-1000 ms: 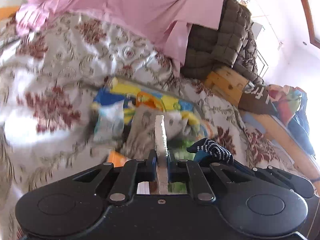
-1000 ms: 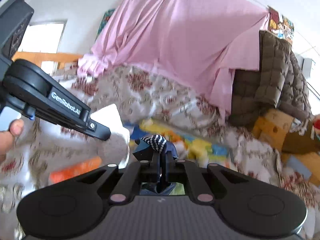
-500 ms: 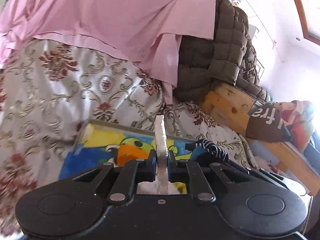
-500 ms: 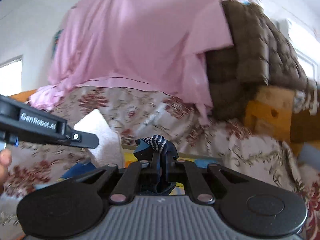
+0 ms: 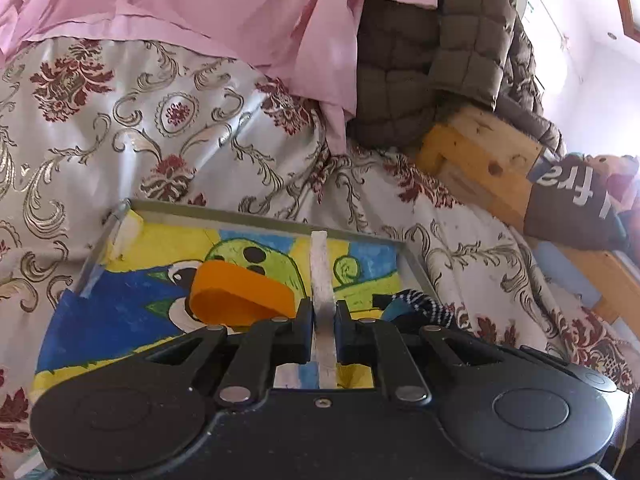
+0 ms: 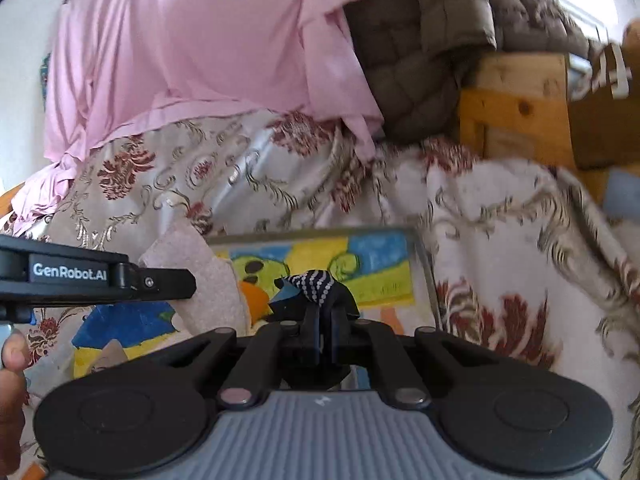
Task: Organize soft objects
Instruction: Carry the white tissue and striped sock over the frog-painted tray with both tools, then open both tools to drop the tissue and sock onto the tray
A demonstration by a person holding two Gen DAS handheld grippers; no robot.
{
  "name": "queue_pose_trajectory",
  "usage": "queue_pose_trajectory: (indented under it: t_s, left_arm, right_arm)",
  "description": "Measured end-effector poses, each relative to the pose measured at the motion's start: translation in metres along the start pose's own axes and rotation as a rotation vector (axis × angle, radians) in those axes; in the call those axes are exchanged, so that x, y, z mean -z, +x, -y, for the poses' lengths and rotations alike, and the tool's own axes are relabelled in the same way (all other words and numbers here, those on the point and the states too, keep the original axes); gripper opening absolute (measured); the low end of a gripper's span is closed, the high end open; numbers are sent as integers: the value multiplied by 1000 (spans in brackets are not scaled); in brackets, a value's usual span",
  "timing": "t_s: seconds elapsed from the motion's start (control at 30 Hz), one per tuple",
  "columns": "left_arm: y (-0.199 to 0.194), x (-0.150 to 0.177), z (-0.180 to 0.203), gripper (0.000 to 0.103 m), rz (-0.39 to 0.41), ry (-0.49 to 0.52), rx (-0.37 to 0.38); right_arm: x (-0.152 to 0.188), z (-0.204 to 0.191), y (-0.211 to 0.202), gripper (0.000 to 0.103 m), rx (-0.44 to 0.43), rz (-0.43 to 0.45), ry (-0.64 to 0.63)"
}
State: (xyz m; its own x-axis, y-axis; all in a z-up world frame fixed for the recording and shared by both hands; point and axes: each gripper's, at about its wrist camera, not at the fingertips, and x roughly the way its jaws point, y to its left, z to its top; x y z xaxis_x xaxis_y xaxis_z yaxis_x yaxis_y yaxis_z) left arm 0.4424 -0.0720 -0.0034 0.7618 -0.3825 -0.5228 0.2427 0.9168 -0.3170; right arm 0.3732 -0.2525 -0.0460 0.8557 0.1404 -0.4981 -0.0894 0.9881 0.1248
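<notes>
Gripping a thin white foam sheet (image 5: 320,272) edge-on, left tool (image 5: 323,316) is closed tight on it; right tool (image 6: 320,312) is clamped on a dark blue dotted sock (image 6: 316,284). Both hang over a tray (image 5: 248,216) with a bright painted bottom, lying on the floral bedspread (image 5: 160,120); an orange strip (image 5: 240,292) lies inside. Risk: limp sock or sheet could drape over the tray rim on release. Tray's near edge and the sock's lower part are hidden behind the tools.
</notes>
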Motion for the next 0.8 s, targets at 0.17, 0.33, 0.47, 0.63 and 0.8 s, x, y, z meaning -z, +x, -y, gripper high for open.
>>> queue_pose_trajectory:
  t_s: [0.17,0.33,0.47,0.63,0.8]
  left_arm:
    - [5,-2,-1,11,-16,-15,0]
    - [8,-4,-5,13,-24,-46,-9]
    - [9,-6,-7,17,-42,-51,-40]
    - [8,-7,-10,32,-69,-49,-92]
    - [-7,-5,-9,46,-71,-51,-130]
  right_arm:
    - [1,7,7,7,-3,-41,54]
    - [2,9,10,13,7,-55,55]
    - [3,8,9,16,33,-50,43]
    - [5,6,7,36,34,-50,41]
    - [3,2,-5,51,25,-28,36]
